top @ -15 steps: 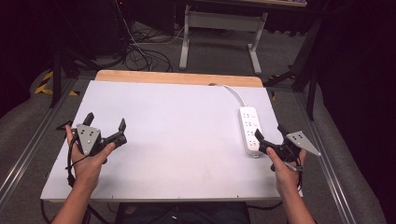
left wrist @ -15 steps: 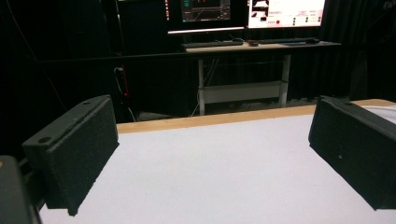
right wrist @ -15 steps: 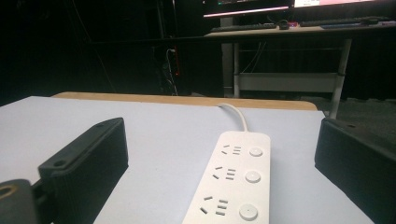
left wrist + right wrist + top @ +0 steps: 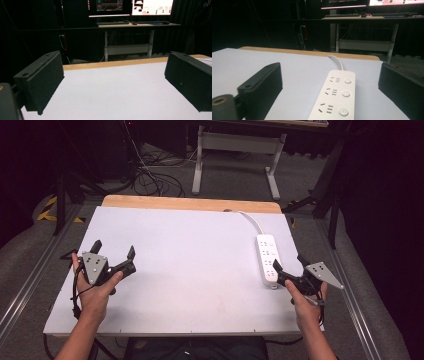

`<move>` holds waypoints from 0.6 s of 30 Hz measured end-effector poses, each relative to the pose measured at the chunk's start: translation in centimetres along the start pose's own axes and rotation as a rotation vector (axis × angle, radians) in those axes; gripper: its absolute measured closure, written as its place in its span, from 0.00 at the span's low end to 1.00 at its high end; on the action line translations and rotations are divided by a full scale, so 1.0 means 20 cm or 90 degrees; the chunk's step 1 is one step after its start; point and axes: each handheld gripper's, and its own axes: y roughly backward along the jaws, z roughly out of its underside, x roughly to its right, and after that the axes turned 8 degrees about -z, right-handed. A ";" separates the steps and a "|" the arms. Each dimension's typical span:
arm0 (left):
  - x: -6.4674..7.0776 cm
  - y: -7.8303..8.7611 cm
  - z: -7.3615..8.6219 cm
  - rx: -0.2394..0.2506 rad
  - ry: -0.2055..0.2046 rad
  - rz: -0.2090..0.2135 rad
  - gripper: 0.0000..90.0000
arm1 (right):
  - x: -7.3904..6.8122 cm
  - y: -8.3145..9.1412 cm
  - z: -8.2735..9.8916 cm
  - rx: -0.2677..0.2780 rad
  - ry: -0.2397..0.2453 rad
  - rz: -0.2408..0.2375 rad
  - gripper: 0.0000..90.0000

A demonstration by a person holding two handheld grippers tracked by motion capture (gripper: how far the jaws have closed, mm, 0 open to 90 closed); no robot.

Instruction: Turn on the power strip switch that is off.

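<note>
A white power strip (image 4: 267, 256) with three socket rows and three round buttons lies on the right side of the white table (image 4: 200, 255), its cable (image 4: 250, 221) running to the far edge. My right gripper (image 4: 288, 262) hovers at the strip's near end, held in a hand. In the right gripper view the strip (image 4: 335, 96) lies lengthwise between the wide-apart jaws of the right gripper (image 4: 332, 100), and neither pad touches it. My left gripper (image 4: 114, 248) is held over the table's left side, open, with bare table between the jaws of the left gripper (image 4: 112, 87).
A wooden strip (image 4: 190, 203) edges the table's far side. Beyond it stand a desk frame (image 4: 235, 145) and loose cables on the floor (image 4: 150, 175). Monitors glow on a far desk (image 4: 135, 23). Metal rails (image 4: 30, 280) run along both table sides.
</note>
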 end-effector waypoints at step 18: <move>0.00 0.00 0.01 -0.001 -0.004 0.004 0.05 | -0.01 0.04 -0.03 0.013 0.022 -0.015 0.72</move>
